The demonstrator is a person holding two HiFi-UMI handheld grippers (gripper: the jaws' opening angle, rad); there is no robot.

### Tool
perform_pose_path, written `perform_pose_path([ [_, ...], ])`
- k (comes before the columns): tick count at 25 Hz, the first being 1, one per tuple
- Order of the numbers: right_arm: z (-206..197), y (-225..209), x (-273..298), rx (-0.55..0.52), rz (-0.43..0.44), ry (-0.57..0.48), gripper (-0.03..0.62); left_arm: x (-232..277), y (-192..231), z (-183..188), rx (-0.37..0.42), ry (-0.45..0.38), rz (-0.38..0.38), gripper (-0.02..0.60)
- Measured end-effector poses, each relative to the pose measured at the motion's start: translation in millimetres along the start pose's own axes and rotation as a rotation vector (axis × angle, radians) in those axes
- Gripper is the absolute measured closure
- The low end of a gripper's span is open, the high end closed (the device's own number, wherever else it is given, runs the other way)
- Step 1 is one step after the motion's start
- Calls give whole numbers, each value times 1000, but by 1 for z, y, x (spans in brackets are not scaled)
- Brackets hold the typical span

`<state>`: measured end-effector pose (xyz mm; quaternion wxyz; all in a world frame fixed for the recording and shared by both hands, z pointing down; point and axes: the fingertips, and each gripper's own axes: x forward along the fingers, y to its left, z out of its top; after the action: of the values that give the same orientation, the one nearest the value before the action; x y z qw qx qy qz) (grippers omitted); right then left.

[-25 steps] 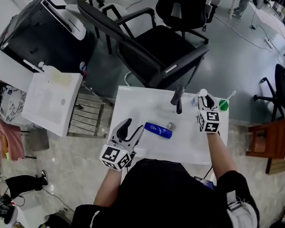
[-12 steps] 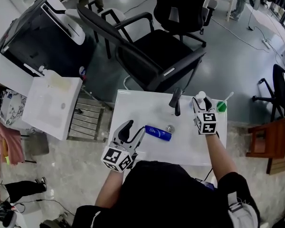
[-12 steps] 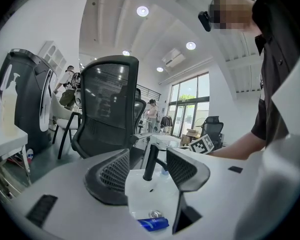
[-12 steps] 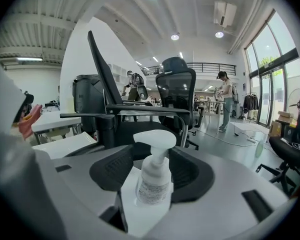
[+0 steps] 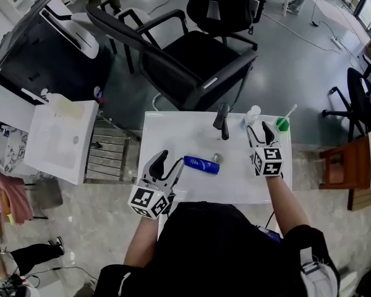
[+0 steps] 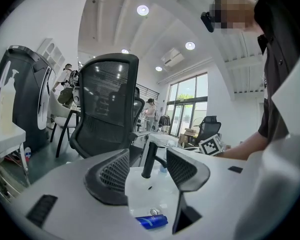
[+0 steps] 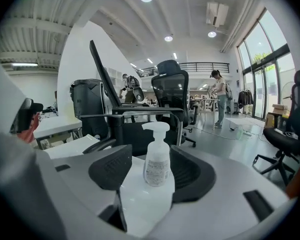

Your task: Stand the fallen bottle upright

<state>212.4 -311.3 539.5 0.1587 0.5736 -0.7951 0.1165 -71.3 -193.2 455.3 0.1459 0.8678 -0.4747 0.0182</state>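
Note:
A blue bottle (image 5: 201, 164) lies on its side on the white basin top (image 5: 173, 129), close to the drain (image 5: 217, 158) and in front of the black faucet (image 5: 221, 119). My left gripper (image 5: 170, 162) hovers open just left of it; the left gripper view shows the blue bottle (image 6: 151, 221) low between the open jaws, untouched. A clear pump bottle (image 5: 252, 115) stands upright at the back right. My right gripper (image 5: 263, 130) sits just behind it, its jaws having just been opening. In the right gripper view the pump bottle (image 7: 158, 156) stands between the jaws, clear of both pads.
A green-capped item (image 5: 283, 124) stands at the basin top's right rear corner. A black office chair (image 5: 191, 60) is behind the basin. Another white basin unit (image 5: 59, 138) and a black bin (image 5: 43, 48) stand at the left, a wooden stool (image 5: 349, 172) at the right.
The right gripper's jaws have parted from the pump bottle and drawn back a little toward me, leaving it upright. The left gripper and the blue bottle have stayed put.

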Motion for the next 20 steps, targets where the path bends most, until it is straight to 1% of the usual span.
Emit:
perform_pose_path([
  [2,-18,4,-12,28,8,36,358,0,0,-2,-5,3,-5,337],
  [6,-61,27,-27,-18,79,135,358,3,-2,-6,-7,5,-17,337],
  [8,-75,38,-30,-33,110,171,359,3,-2,-9,-6,9,-24,337],
  [14,-87,70,-27,-86,194,220,359,1,6,-13,-26,8,-12,337],
  [17,-92,94,-26,-126,266,258,359,-5,11,-15,-38,4,6,337],
  [20,-105,120,-23,-203,346,305,359,-13,18,-17,-50,-1,29,337],
])
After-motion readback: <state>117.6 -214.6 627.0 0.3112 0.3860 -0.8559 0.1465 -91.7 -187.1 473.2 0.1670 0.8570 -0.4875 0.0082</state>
